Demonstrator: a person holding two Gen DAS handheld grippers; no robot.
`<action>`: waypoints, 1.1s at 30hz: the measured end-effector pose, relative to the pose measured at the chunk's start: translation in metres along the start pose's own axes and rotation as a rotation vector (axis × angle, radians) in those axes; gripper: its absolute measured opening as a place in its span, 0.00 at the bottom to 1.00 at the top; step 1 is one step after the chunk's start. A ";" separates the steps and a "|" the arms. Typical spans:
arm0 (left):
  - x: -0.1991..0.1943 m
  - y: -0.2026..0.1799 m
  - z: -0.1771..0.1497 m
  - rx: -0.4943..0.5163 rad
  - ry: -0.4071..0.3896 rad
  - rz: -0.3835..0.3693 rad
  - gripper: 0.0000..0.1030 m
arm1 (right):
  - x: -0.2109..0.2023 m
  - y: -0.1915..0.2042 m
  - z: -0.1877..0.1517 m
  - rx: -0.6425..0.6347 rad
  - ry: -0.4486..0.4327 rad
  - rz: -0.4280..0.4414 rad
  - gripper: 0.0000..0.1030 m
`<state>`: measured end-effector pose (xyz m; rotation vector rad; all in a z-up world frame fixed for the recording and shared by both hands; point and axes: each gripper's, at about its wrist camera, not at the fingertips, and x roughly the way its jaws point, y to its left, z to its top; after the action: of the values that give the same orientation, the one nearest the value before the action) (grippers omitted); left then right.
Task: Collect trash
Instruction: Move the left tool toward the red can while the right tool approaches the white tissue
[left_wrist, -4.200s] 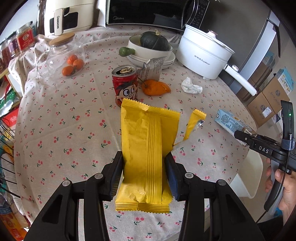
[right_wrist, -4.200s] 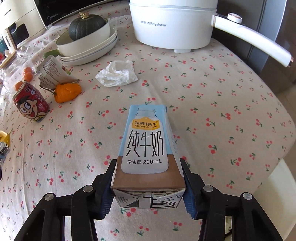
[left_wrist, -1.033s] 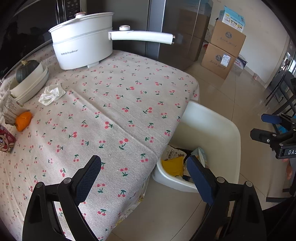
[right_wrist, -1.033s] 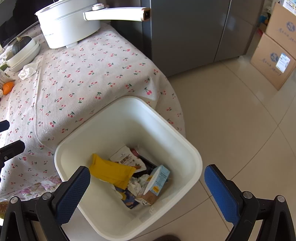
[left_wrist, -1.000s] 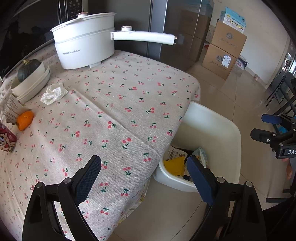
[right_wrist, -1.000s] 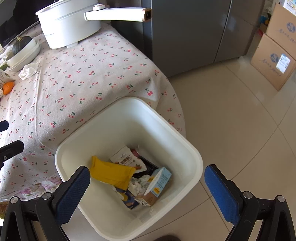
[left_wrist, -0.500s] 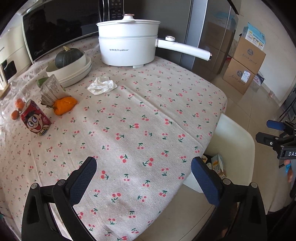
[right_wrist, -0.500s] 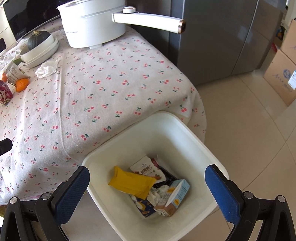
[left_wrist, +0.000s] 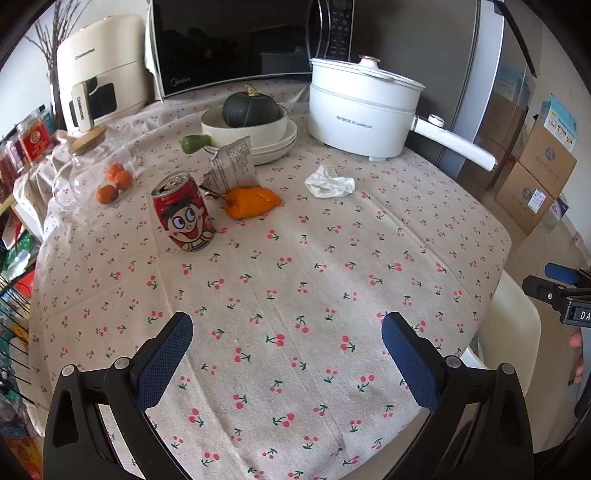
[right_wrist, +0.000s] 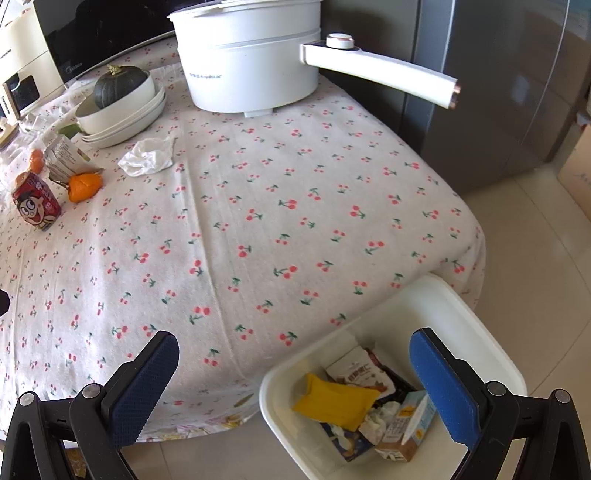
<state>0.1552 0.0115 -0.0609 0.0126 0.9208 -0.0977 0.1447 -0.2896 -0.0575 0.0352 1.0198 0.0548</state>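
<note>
Both jaws wide, empty: our left gripper faces the red can at 11 o'clock; right gripper beside the bin, ready for more desk trash

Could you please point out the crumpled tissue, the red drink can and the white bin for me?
crumpled tissue (left_wrist: 330, 182): left wrist view, middle of the wad.
red drink can (left_wrist: 184, 216): left wrist view, cartoon face on its side.
white bin (right_wrist: 458, 306): right wrist view, far rim.

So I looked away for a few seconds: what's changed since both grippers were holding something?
The yellow packet and milk carton now lie in the white bin. Both grippers, left gripper and right gripper, are open and empty. The can and tissue remain on the table.
</note>
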 end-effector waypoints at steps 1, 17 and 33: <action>-0.001 0.008 0.001 -0.015 -0.004 0.009 1.00 | 0.002 0.006 0.003 -0.003 -0.001 0.008 1.00; 0.059 0.108 0.034 -0.200 0.002 0.071 1.00 | 0.061 0.080 0.070 -0.041 -0.001 0.075 1.00; 0.121 0.108 0.062 -0.183 -0.090 0.016 0.88 | 0.157 0.130 0.125 -0.042 -0.009 0.176 1.00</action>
<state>0.2863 0.1063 -0.1230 -0.1525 0.8372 0.0011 0.3291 -0.1510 -0.1182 0.0866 1.0046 0.2367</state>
